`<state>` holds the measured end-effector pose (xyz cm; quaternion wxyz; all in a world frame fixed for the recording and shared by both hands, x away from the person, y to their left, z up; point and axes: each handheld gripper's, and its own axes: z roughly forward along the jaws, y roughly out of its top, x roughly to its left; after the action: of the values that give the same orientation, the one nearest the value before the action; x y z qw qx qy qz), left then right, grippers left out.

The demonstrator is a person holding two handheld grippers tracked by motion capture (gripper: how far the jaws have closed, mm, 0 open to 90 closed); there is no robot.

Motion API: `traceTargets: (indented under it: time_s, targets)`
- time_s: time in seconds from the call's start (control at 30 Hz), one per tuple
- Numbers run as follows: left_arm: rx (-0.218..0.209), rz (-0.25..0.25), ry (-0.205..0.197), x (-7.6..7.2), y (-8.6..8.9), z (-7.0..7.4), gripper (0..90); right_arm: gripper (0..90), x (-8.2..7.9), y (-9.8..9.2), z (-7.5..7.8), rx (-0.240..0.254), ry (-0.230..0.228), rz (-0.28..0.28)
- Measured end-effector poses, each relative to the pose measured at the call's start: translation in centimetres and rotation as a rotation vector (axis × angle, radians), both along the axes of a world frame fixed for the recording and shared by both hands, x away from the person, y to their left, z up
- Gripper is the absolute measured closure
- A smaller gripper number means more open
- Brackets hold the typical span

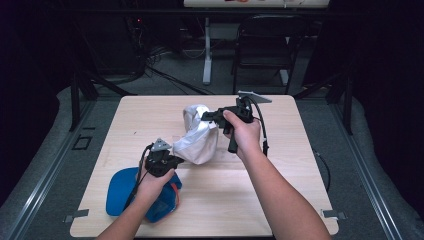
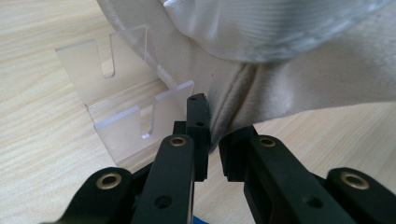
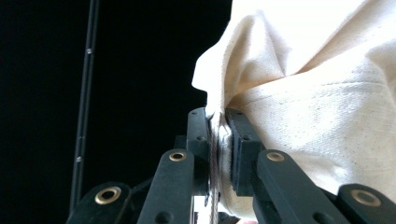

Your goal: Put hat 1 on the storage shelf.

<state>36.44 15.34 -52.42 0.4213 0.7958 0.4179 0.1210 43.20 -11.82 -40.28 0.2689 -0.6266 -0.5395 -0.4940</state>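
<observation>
Two tools grip one cream cloth cap above a light wooden table. The left tool is clenched on the cap's lower edge, near a seam, just beside a clear acrylic stand on the tabletop. The right tool, held higher, pinches a fold at the cap's top, its jaws pressed tight on the fabric. A blue cap lies under the person's left forearm at the table's near-left corner.

One white cap, one blue cap at 7 o'clock, one clear acrylic stand, two hand-held grippers, left and right.
</observation>
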Motion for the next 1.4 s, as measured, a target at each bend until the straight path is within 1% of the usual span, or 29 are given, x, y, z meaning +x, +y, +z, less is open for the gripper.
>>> traceTargets:
  time_s: [0.1,0.13,0.23,0.27,0.33,0.43,0.47,0.5,0.53,0.6,0.67,0.73,0.77,0.8,0.87,0.9,0.93,0.97,1.0,1.07,1.1,1.13,1.2,1.23,1.27,1.3,1.33,1.37,1.4]
  targets:
    - [-0.003,-0.007,0.000,-0.1,0.0,0.0,81.6,80.8,0.0,-0.4,-0.1,-0.025,-0.011,-0.013]
    - [0.005,-0.008,-0.013,-0.2,-0.1,0.1,80.0,79.3,0.0,-0.6,-0.2,-0.029,-0.016,-0.015]
    - [0.006,-0.016,-0.018,-0.4,-0.2,0.2,71.0,75.6,-0.1,-1.0,-0.1,-0.031,-0.031,-0.021]
    - [0.017,-0.016,-0.039,-0.9,-0.1,0.5,68.9,71.8,-0.3,-1.4,0.2,-0.027,-0.050,-0.029]
    - [0.021,-0.026,-0.040,-1.1,0.0,0.7,66.7,69.3,-0.4,-1.7,0.3,-0.023,-0.061,-0.029]
    - [0.035,-0.026,-0.073,-2.1,0.5,1.2,60.3,65.2,-1.1,-2.9,1.0,-0.041,-0.110,-0.037]
    - [0.033,-0.035,-0.077,-2.3,0.8,1.3,59.3,64.8,-1.4,-3.3,1.1,-0.047,-0.118,-0.039]
    - [0.035,-0.016,-0.091,-2.6,0.9,1.3,58.2,64.6,-1.6,-3.6,1.2,-0.050,-0.125,-0.039]
    - [0.026,-0.034,-0.092,-2.8,1.3,1.4,57.6,64.3,-1.9,-4.0,1.3,-0.055,-0.133,-0.040]
    - [0.031,-0.037,-0.096,-3.1,1.5,1.5,56.4,64.1,-2.1,-4.3,1.3,-0.066,-0.141,-0.044]
    - [0.058,-0.034,-0.123,-3.9,2.2,1.8,55.9,63.7,-3.0,-5.2,1.1,-0.087,-0.159,-0.045]
    - [0.067,-0.034,-0.126,-4.1,2.6,2.0,55.5,63.5,-3.4,-5.4,1.0,-0.096,-0.168,-0.045]
    - [0.070,-0.017,-0.129,-4.6,3.3,2.1,55.0,63.3,-4.0,-6.0,0.7,-0.122,-0.182,-0.035]
    - [0.070,-0.017,-0.129,-4.6,3.3,2.1,54.4,63.3,-4.0,-6.0,0.7,-0.122,-0.182,-0.035]
    - [0.070,-0.009,-0.124,-5.1,4.4,2.2,54.4,62.4,-5.0,-6.5,0.3,-0.153,-0.207,-0.040]
    - [0.070,-0.009,-0.124,-5.1,4.4,2.2,54.1,62.3,-5.4,-6.7,0.1,-0.171,-0.213,-0.044]
    - [0.075,0.011,-0.118,-5.4,5.3,2.1,53.9,62.1,-5.7,-6.9,-0.1,-0.184,-0.224,-0.046]
    - [0.075,0.011,-0.118,-5.4,5.3,2.1,53.7,62.1,-5.7,-6.9,-0.1,-0.184,-0.224,-0.046]
    - [0.078,0.036,-0.105,-5.6,6.1,2.0,53.7,62.0,-6.4,-7.2,-0.5,-0.211,-0.237,-0.041]
    - [0.073,0.045,-0.089,-5.8,7.0,1.9,54.0,61.6,-7.1,-7.3,-1.1,-0.236,-0.247,-0.048]
    - [0.073,0.045,-0.089,-5.8,7.0,1.9,54.0,61.6,-7.1,-7.3,-1.1,-0.236,-0.247,-0.048]
    - [0.066,0.058,-0.090,-6.0,7.4,1.7,54.0,61.1,-7.8,-7.4,-1.7,-0.271,-0.261,-0.035]
    - [0.062,0.076,-0.089,-6.5,8.6,1.4,54.0,60.0,-8.6,-7.6,-2.5,-0.309,-0.278,-0.034]
    - [0.062,0.076,-0.089,-6.5,8.6,1.4,53.9,60.0,-8.6,-7.6,-2.5,-0.309,-0.278,-0.034]
    - [0.052,0.094,-0.088,-6.8,9.5,1.2,53.8,58.5,-9.2,-7.7,-3.3,-0.346,-0.287,-0.036]
    - [0.052,0.094,-0.088,-6.8,9.5,1.2,53.7,58.5,-9.2,-7.7,-3.3,-0.346,-0.287,-0.036]
    - [0.055,0.114,-0.083,-7.1,10.3,1.1,53.5,58.4,-9.7,-7.7,-4.3,-0.372,-0.289,-0.021]
    - [0.055,0.114,-0.083,-7.1,10.3,1.1,53.1,58.5,-10.0,-7.7,-4.7,-0.381,-0.289,-0.025]
    - [0.062,0.139,-0.086,-7.3,11.1,1.0,52.6,58.5,-10.2,-7.7,-5.1,-0.390,-0.295,-0.021]
